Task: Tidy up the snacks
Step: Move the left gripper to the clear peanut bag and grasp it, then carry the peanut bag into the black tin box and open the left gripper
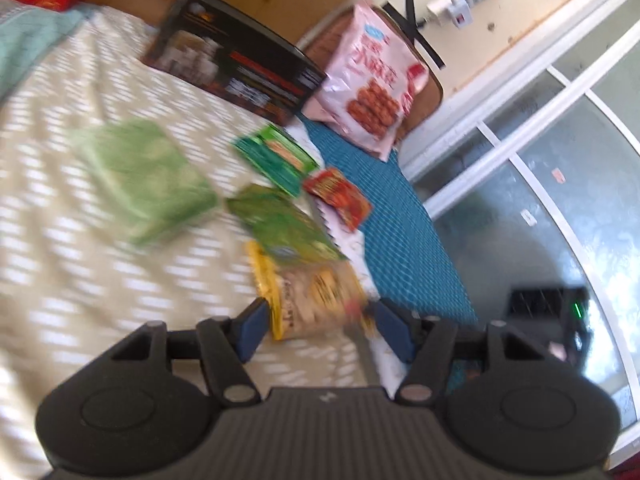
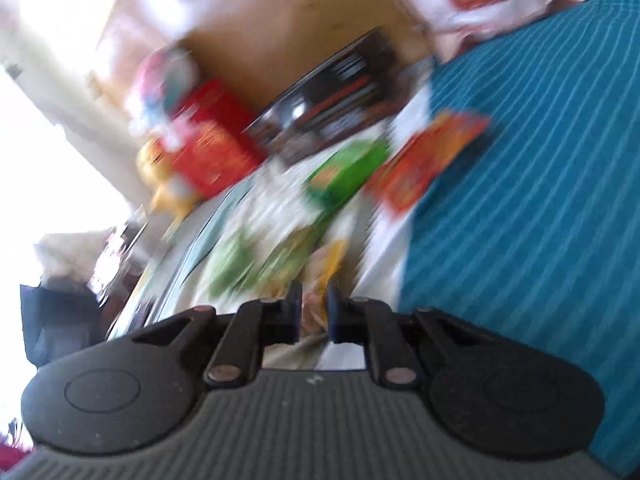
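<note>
Left wrist view, blurred. My left claw [image 1: 318, 326] sits low centre of the frame, spread wide, blue pads either side of a yellow snack packet [image 1: 310, 292]. Pads look close to the packet's edges; contact I cannot confirm. The packet lies on the bed's cream patterned bedspread [image 1: 80, 240].

Above the yellow packet, going up the frame: a green packet [image 1: 286, 226], then a small red packet [image 1: 338, 198] to its right, at the edge of a teal mat [image 1: 400, 220]. Further up, a dark green packet [image 1: 276, 158]. A pale green packet [image 1: 146, 178] lies apart at centre left.

Upper centre: a black box [image 1: 236, 66] lying on the bedspread. To its right a large pink bag [image 1: 370, 76] stands propped at the far end of the teal mat. Right side of the frame: a white-framed glass door [image 1: 540, 184].

Right wrist view, heavily smeared. My right claw [image 2: 312, 308] at lower centre, fingers narrowly apart, a yellowish packet [image 2: 320, 272] in or just beyond the gap; whether it is gripped I cannot tell. The red packet [image 2: 424, 164] shows at centre right beside the teal mat [image 2: 540, 200], a green packet [image 2: 346, 168] left of it, the black box [image 2: 336, 108] above, a red box [image 2: 212, 148] at centre left.
</note>
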A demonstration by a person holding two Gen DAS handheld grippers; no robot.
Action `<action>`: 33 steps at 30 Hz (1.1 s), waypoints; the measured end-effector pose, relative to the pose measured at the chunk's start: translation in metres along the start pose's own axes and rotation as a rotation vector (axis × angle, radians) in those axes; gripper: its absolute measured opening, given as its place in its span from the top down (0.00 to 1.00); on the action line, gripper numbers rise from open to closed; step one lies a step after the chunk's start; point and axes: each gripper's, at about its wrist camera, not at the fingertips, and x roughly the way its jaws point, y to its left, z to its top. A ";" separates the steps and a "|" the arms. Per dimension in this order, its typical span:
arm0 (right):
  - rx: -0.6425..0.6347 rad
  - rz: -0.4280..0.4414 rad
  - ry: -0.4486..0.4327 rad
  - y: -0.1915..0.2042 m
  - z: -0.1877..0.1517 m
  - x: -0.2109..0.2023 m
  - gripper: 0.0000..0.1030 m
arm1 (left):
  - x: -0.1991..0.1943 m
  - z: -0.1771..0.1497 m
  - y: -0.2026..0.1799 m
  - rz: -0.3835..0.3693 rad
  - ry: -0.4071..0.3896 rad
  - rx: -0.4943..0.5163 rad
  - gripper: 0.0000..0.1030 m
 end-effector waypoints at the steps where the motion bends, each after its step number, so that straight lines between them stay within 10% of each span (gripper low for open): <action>1: -0.013 0.028 0.017 0.007 -0.009 -0.001 0.83 | -0.006 0.000 0.005 0.000 -0.005 -0.013 0.43; 11: -0.208 -0.099 -0.008 0.043 -0.017 0.002 0.67 | -0.027 0.007 0.017 0.020 -0.047 -0.016 0.41; 16: -0.251 -0.126 0.038 0.052 -0.019 0.025 0.67 | -0.005 0.003 0.013 0.024 0.026 0.032 0.72; 21: -0.319 -0.018 0.095 0.080 -0.018 0.042 0.68 | -0.024 -0.014 0.024 -0.017 0.041 0.029 0.78; 33: -0.432 -0.058 0.105 0.094 -0.014 0.054 0.52 | -0.080 -0.022 0.053 0.056 -0.089 -0.054 0.65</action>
